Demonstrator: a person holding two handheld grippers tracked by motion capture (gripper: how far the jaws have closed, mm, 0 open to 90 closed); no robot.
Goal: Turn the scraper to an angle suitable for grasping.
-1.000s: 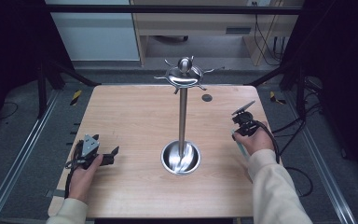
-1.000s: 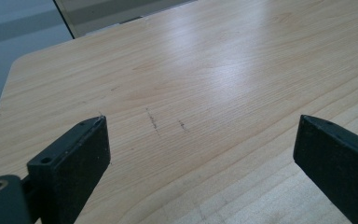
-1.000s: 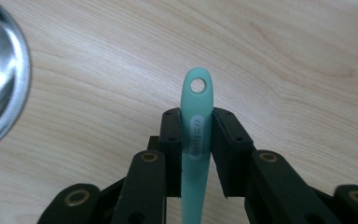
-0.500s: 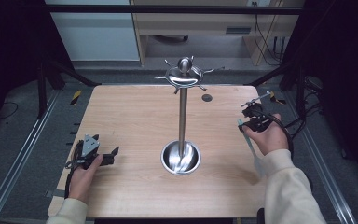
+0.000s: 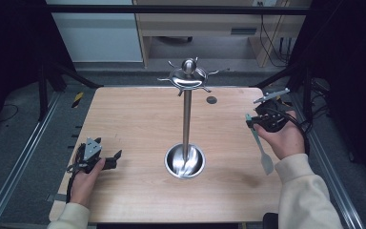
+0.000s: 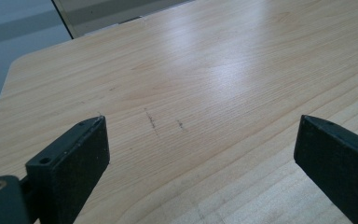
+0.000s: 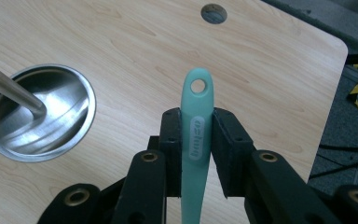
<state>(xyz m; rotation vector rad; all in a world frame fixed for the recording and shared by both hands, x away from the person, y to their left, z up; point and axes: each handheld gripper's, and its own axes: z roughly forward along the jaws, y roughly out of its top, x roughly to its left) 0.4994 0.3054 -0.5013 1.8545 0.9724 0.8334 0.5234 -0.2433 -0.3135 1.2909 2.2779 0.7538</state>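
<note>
A teal spatula (image 5: pixel 260 143) is clamped by its handle in my right gripper (image 5: pixel 256 120), raised above the table's right edge; its pale blade hangs toward the person's wrist. In the right gripper view the handle (image 7: pixel 196 121), with a hanging hole at its tip, sits upright between the shut jaws of the gripper (image 7: pixel 196 135). A steel utensil stand (image 5: pixel 187 119) with a bowl-shaped base (image 7: pixel 39 112) and a ring of hooks on top (image 5: pixel 189 76) rises at the table's middle. My left gripper (image 5: pixel 110 160) rests open on the table's front left; its jaws (image 6: pixel 200 154) stand wide apart over bare wood.
The wooden table (image 5: pixel 138 119) has a round cable hole (image 5: pixel 211 100) at the back right, also seen as the hole (image 7: pixel 213 13). Metal frame rails run along both sides, and cables hang off the right edge. A cabinet stands behind.
The right hand has moved right and slightly back with the spatula, turning so the blade hangs toward the person. The left gripper has stayed still.
</note>
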